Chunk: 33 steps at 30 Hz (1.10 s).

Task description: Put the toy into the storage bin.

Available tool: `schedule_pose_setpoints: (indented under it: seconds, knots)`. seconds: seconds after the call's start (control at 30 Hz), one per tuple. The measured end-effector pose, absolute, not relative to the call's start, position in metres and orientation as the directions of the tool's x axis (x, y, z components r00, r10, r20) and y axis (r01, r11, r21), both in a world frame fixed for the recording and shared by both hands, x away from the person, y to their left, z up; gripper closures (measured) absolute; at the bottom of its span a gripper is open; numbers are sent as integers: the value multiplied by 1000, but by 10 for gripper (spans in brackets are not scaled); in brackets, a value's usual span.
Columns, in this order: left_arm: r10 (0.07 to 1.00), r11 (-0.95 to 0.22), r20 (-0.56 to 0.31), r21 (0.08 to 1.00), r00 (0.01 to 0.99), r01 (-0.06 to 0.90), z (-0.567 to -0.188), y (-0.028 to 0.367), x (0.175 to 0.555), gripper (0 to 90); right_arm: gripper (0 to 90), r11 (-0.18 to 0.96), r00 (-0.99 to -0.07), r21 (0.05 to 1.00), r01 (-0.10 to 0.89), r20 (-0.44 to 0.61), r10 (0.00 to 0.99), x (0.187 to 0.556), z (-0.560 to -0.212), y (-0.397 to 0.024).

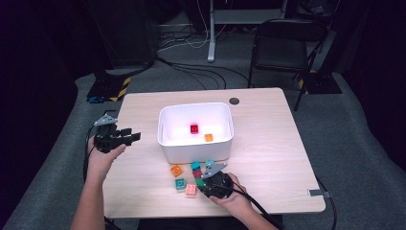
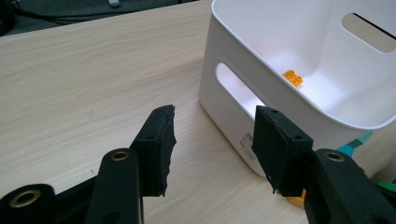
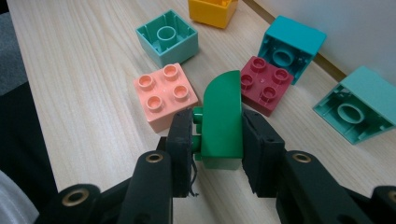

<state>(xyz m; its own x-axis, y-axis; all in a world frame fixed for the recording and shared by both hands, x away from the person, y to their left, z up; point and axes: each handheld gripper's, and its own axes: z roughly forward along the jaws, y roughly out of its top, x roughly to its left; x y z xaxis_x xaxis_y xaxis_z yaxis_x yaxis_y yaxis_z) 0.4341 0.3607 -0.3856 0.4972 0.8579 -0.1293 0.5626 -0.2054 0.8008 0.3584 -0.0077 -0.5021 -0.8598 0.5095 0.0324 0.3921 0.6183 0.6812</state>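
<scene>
Two black pads of the right tongs (image 3: pixel 217 135) press on a green block (image 3: pixel 223 122) with a rounded top, one pad on each flat side, so these tongs are clamped on it. The green block sits low over the counter (image 3: pixel 84 70), near the person's edge, in front of the white bin. Just beside it on the left, in the right gripper view, lies a pink block (image 3: pixel 163 95) with its studs up; just beyond it lies a dark red block (image 3: pixel 265 84), also studs up. Farther along are a light green block (image 3: pixel 167 38) lying hollow side up, a teal block (image 3: pixel 292 44) tipped on its side, another light green block (image 3: pixel 359 105) at the right, and a yellow block (image 3: pixel 214 10) at the top edge.

From the high view, the right hand (image 1: pixel 234 196) holds these tongs at the near side of the counter, close to the bin's front wall. The left tongs (image 2: pixel 212 140) stand apart with nothing between them, aimed at the near corner of the white bin (image 2: pixel 233 100). Inside the bin lie an orange block (image 1: pixel 208 137) and a red block (image 1: pixel 194 129).
</scene>
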Motion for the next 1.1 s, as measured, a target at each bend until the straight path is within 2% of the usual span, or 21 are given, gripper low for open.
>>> schedule_pose_setpoints:
  seconds: [1.1]
  knots:
    - [856,-202,-139,797,497,570,-388,361,436,455,664,587,-857,703,402,64,511,365,-472,-24]
